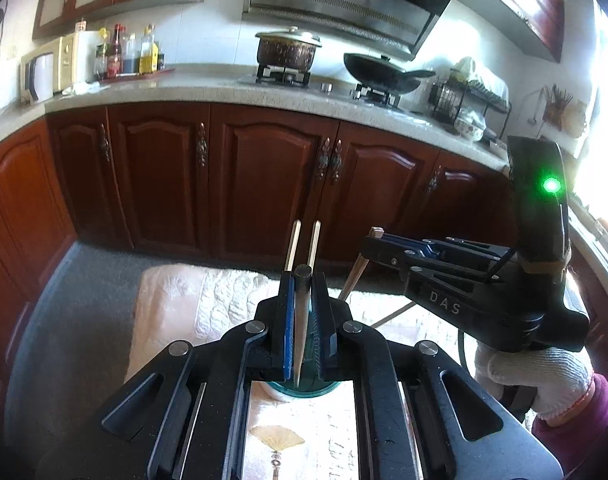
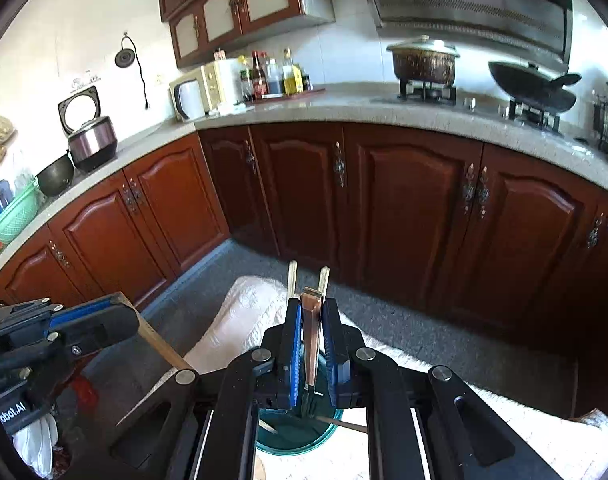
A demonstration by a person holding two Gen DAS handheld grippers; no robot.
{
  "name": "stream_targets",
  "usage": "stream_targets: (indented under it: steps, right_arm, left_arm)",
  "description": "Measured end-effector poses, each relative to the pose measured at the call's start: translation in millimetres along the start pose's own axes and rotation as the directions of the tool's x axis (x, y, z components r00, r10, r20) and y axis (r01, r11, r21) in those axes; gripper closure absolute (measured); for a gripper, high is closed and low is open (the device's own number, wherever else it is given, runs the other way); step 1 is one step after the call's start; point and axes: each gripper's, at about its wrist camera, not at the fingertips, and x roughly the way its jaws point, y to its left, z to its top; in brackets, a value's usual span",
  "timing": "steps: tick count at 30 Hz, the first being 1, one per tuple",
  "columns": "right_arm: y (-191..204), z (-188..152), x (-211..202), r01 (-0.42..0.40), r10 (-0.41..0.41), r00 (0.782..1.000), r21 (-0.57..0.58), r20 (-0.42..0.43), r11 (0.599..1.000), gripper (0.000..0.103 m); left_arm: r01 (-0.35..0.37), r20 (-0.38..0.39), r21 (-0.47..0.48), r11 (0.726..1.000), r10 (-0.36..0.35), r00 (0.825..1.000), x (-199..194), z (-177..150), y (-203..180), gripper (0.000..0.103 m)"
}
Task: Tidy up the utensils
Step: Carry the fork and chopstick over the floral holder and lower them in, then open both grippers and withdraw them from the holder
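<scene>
In the left wrist view my left gripper [image 1: 303,280] is shut on a slim tapered chopstick with a round dark top [image 1: 302,320], which points down at a teal glass cup [image 1: 304,390]. Two pale chopsticks [image 1: 293,246] rise just past the fingertips. To the right my right gripper [image 1: 370,240] holds a brown chopstick [image 1: 354,276] tilted over the table. In the right wrist view my right gripper [image 2: 312,304] is shut on that brown square-ended chopstick [image 2: 311,340] above a teal cup [image 2: 300,436] holding utensils. My left gripper [image 2: 124,312] is at the far left.
A table under a pale embroidered cloth [image 1: 208,300] carries the cup. A white-gloved hand [image 1: 544,380] grips the right tool. Beyond a grey floor [image 2: 208,280] stand dark red cabinets [image 1: 264,180] and a counter with a pot [image 1: 288,50] and a wok [image 1: 384,74].
</scene>
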Motion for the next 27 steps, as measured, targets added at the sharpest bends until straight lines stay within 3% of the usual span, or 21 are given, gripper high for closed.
stream_targets:
  steps: [13, 18, 23, 27]
  right_arm:
    - [-5.9, -28.0, 46.0, -0.023, 0.026, 0.991, 0.030, -0.128, 0.999, 0.093]
    - [-13.9, -30.2, 47.3, -0.043, 0.054, 0.990, 0.081, -0.130, 0.996, 0.093]
    - [-17.5, -30.0, 33.1, -0.062, 0.072, 0.992, 0.096, -0.102, 0.993, 0.079]
    - [-17.2, -31.4, 21.4, -0.072, 0.081, 0.993, 0.102, -0.091, 0.992, 0.079]
  left_arm:
    - [-0.010, -0.075, -0.031, 0.999, 0.008, 0.997, 35.9, -22.3, 0.7, 0.097]
    - [-0.018, -0.092, -0.039, 0.999, 0.015, 0.996, 41.1, -26.2, 3.1, 0.097]
    - [-0.022, -0.098, -0.051, 0.998, 0.017, 0.995, 42.4, -25.8, 5.7, 0.096]
    - [-0.023, -0.103, -0.067, 0.997, 0.016, 0.995, 40.7, -26.7, 9.8, 0.088]
